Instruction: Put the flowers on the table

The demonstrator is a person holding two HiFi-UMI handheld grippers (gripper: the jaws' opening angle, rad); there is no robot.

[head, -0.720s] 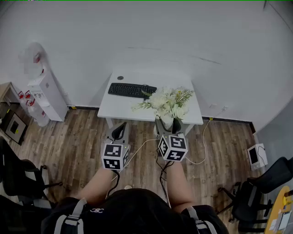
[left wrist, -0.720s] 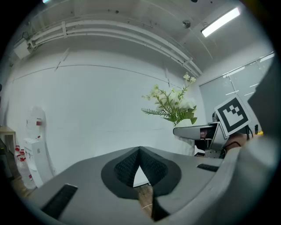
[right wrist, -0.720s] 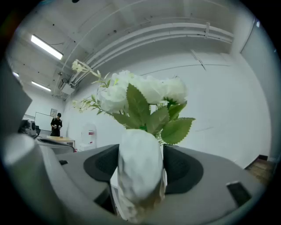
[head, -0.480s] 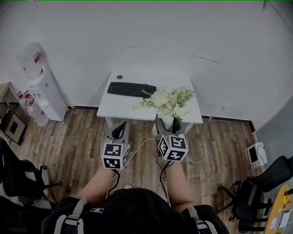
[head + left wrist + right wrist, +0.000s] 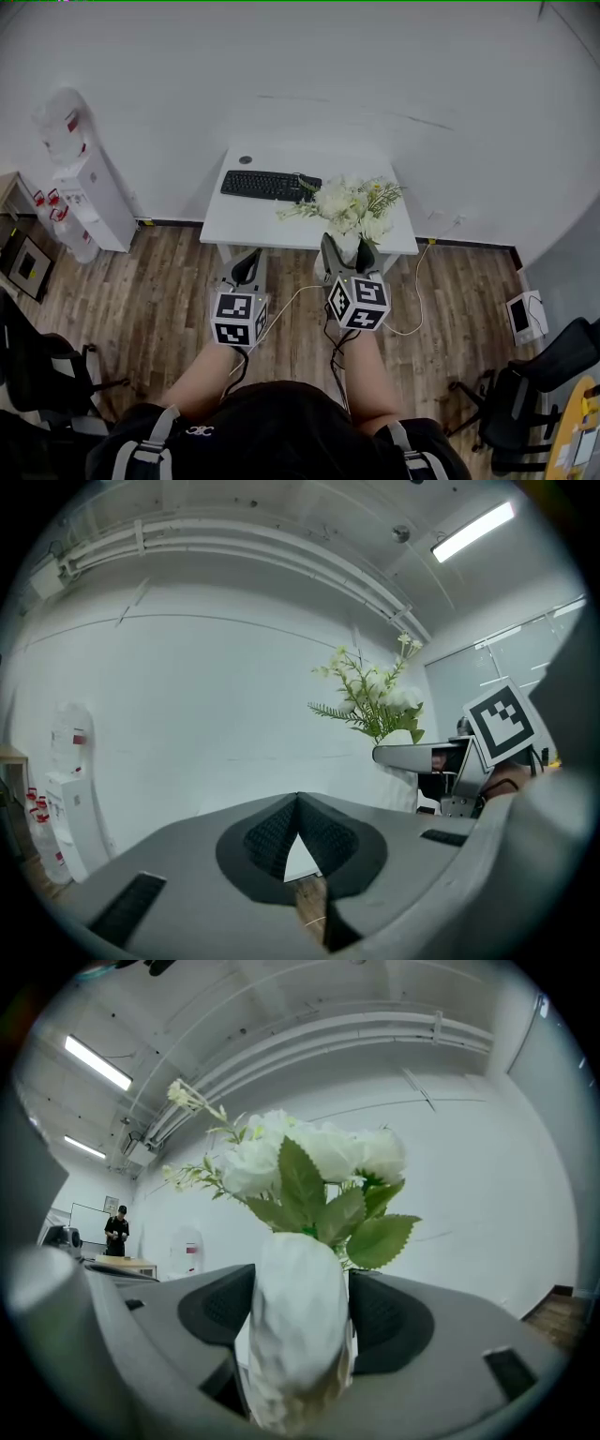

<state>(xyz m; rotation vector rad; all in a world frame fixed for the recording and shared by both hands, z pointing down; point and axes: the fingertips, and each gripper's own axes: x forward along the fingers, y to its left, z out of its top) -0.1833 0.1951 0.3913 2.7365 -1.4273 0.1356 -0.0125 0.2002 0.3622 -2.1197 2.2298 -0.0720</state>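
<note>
The right claw [image 5: 346,251] is clenched on a white vase [image 5: 347,246] holding the flowers [image 5: 349,202], which in the head view sit over the near right part of the white bench [image 5: 246,221]. The vase itself is at the bench's near edge; whether it touches the top cannot be told. A black keyboard [image 5: 270,185] lies along the far left of the bench. The left claw [image 5: 246,268] hangs before the near edge, left of the vase and apart from it.

In the left gripper view, the left claw [image 5: 298,805] is clenched on nothing, its tips meeting. The flowers [image 5: 375,688] rise at the right above the other claw.

In the right gripper view, the right claw [image 5: 300,1335] has its dark pads [image 5: 217,1309] pressed against both sides of the vase [image 5: 298,1316], which stands upright between them. The white flowers [image 5: 314,1159] and green leaves spread above its mouth.
</note>
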